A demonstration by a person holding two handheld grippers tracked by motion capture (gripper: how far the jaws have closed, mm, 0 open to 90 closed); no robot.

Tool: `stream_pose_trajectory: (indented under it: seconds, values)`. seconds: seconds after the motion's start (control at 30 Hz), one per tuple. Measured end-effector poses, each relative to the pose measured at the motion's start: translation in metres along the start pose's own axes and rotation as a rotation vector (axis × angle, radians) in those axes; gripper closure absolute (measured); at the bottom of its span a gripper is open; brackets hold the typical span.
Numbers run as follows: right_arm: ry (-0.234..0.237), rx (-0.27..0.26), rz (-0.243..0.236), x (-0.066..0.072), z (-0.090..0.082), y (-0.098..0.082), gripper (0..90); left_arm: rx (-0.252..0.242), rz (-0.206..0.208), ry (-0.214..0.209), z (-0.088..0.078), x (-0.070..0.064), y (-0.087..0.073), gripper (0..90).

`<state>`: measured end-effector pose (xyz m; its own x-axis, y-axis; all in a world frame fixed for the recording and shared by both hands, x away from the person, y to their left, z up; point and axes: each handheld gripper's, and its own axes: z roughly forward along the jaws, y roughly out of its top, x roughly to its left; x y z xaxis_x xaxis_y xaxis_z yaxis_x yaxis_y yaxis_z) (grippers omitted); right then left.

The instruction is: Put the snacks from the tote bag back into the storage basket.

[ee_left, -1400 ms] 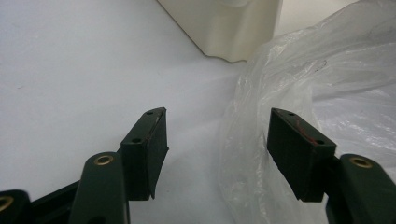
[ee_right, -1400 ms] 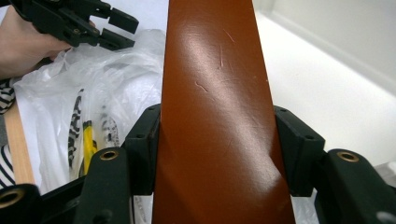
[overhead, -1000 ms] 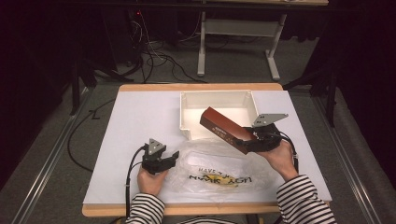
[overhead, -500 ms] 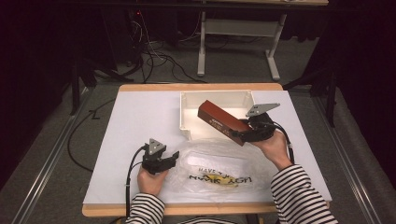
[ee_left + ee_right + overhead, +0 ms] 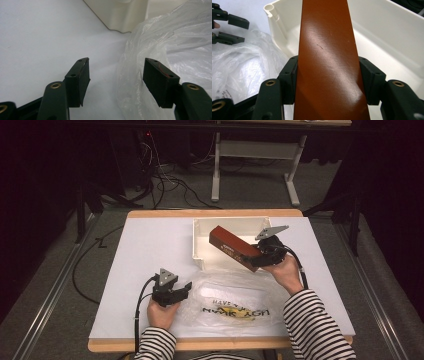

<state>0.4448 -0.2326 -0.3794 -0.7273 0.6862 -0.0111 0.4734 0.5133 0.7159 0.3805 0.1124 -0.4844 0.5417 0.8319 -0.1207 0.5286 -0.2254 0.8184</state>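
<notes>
The brown box (image 5: 234, 248) is clamped at one end between the fingers (image 5: 290, 75) of the right gripper (image 5: 260, 255), and compared with a second ago it has been carried away from the plastic bag (image 5: 235, 302) and further over the white bin (image 5: 200, 245). Earlier the box hung over the bin's near corner, close to the bag; now its free end is seen well inside the bin's outline in the high view, tilted, with the held end over the bin's near right part. In the right gripper view the box runs up between both pads, which press on its long sides, and the bin's floor and far wall lie beneath and beyond it, so the box is judged to be above the bin rather than resting in it, though contact with the floor cannot be ruled out from these views. The left gripper (image 5: 172, 292) has been kept where it was, at the bag's left edge on the tabletop (image 5: 145, 250); its fingers (image 5: 80, 75) stand apart and released, with a fold of the bag lying between them but not pinched. The shift suggests that the box, once out of the bag, is being brought down into the bin, and that lowering and letting go are what remain.
</notes>
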Motion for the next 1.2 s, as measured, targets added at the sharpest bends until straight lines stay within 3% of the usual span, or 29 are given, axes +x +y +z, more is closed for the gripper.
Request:
stream_pose_trajectory:
  seconds: [0.33, 0.73, 0.87, 1.2]
  values:
    - [0.001, 0.017, -0.01, -0.002, 0.014, 0.007, 42.6, 0.004, -0.003, 0.001, 0.0, 0.0, 0.0, 38.8]
    - [-0.02, 0.052, 0.015, -0.01, 0.032, 0.006, 42.4, 0.006, -0.001, 0.003, 0.001, 0.0, 0.0, 38.7]
    - [-0.026, 0.072, 0.053, -0.015, 0.039, 0.003, 42.5, 0.005, -0.002, 0.003, 0.001, 0.0, 0.0, 38.7]
    - [-0.035, 0.095, 0.054, -0.018, 0.049, 0.001, 42.4, 0.005, 0.002, 0.006, 0.001, -0.001, 0.0, 38.7]
